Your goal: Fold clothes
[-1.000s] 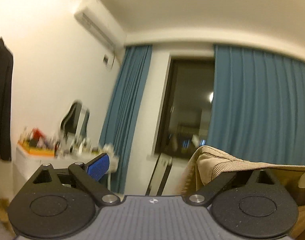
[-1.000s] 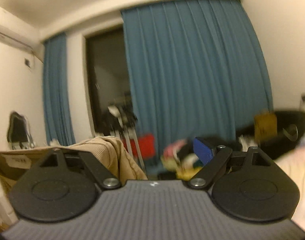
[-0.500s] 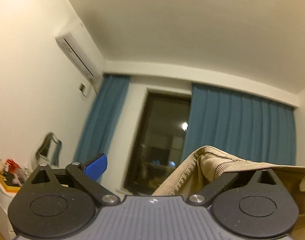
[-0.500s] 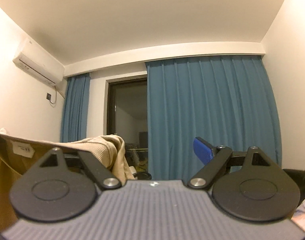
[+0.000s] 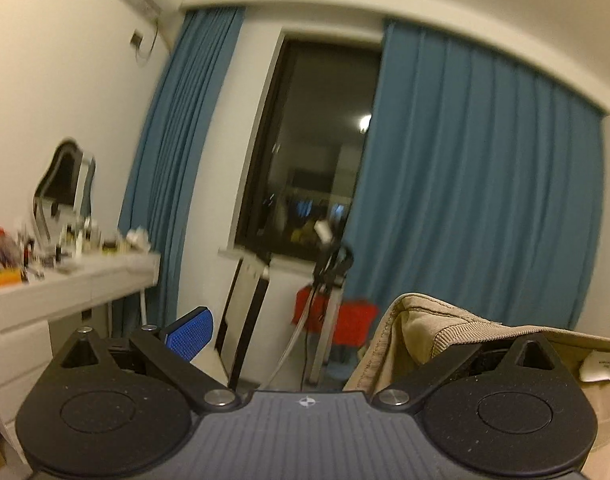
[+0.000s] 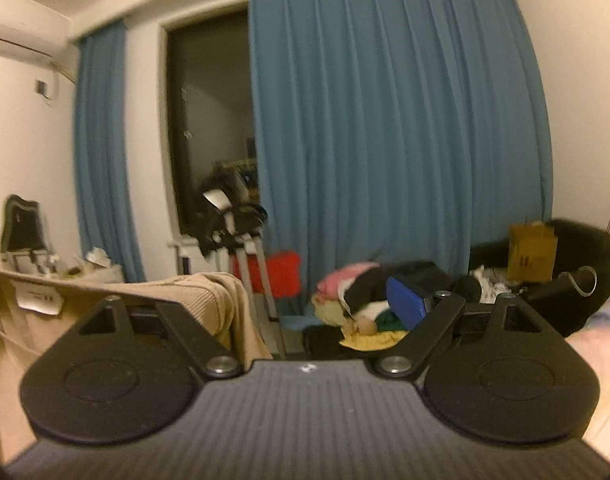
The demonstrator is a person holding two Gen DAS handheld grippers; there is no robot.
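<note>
A beige garment [image 5: 437, 320] with a ribbed hem and a white label [image 5: 601, 366] hangs over the right finger of my left gripper [image 5: 337, 340]. That finger is hidden under the cloth; the left finger's blue pad [image 5: 189, 336] is bare and far from it, so the jaws stand open. The same beige garment [image 6: 201, 300] drapes over the left finger of my right gripper [image 6: 273, 308], its label [image 6: 39, 300] showing. Its blue pad [image 6: 407, 300] is bare and wide apart. The cloth spans between both grippers, held up in the air.
Blue curtains [image 5: 477, 200] and a dark window [image 5: 313, 152] are ahead. A cluttered white dresser [image 5: 65, 280] with a mirror stands left. A metal stand [image 6: 245, 240], a red box [image 6: 281, 272], a clothes pile [image 6: 357, 300] and a black sofa [image 6: 577, 272] lie ahead right.
Both cameras tilted up toward the ceiling half a second ago and have now dropped back toward the room. The garment stays draped over the same fingers.
</note>
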